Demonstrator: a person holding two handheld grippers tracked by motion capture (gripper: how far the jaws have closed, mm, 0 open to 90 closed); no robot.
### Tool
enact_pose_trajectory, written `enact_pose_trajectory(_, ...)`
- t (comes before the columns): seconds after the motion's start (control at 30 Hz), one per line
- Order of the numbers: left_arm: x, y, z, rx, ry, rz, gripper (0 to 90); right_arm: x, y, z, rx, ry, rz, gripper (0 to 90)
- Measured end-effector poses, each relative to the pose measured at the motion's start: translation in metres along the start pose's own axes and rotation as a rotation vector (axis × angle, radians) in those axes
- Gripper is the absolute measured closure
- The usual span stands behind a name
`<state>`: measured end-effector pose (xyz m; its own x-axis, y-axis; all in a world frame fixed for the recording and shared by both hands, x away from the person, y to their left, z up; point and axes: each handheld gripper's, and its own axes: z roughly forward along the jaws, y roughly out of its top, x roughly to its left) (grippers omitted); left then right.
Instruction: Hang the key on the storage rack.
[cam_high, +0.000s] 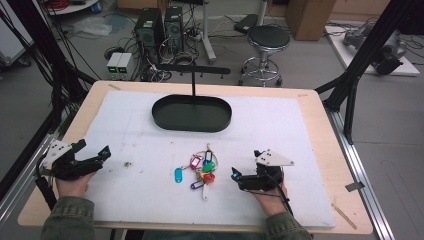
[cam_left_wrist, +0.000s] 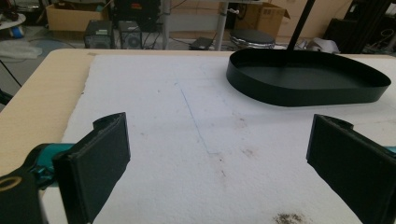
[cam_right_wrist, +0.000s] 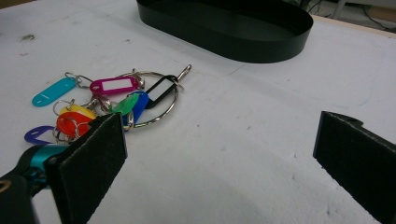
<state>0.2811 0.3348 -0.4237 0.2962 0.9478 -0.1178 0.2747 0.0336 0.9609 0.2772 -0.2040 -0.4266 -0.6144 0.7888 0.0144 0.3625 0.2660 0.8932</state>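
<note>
While both grippers are idling with fingers released, key bunch (cam_high: 201, 170) is lying nearer right gripper (cam_high: 239, 176), toward tabletop's near edge.

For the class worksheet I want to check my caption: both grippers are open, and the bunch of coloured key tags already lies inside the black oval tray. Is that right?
Not quite. The bunch of coloured key tags lies on the white mat, in front of the black oval tray and apart from it, as the high view shows. The rest holds: the left gripper and the right gripper are both open.
</note>
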Motion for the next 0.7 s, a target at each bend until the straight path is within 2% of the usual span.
enact_pose_trajectory(0.27,0.0,0.0,0.0,0.002,-0.003,0.002,6.6,0.007,0.001,0.006,0.024,0.03,-0.009,1.7)
enact_pose_trajectory(0.7,0.0,0.0,0.0,0.0,-0.003,0.002,6.6,0.023,0.005,0.015,0.063,0.084,-0.055,1.8)
